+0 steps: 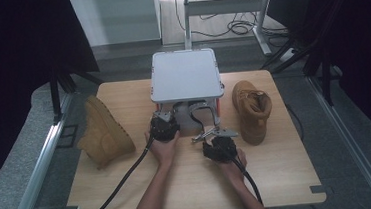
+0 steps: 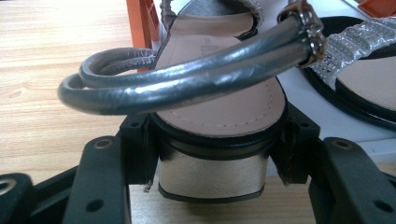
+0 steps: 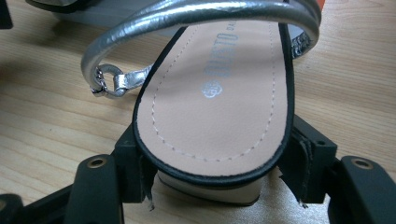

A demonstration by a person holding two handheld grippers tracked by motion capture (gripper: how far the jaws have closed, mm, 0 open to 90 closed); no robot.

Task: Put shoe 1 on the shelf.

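we are holding one silver sandal in each gripper, and the main risk is a slip: the left gripper point(image 2: 212, 172) is clamping only the block heel of the left sandal point(image 2: 219, 102), so the toe end, hanging forward of the jaws, could swing down and catch on the orange crate point(image 2: 140, 25) just ahead. the right gripper point(image 3: 217, 186) is pinching the heel end of the right sandal point(image 3: 219, 98) across its sole edges; a thin rim like that could be twisting out if we are tilting it. both sandals are sitting between their jaws, heels nearest us, ankle loops arching just above the pads, toes pointing away toward the grey box lid point(image 1: 186, 74).
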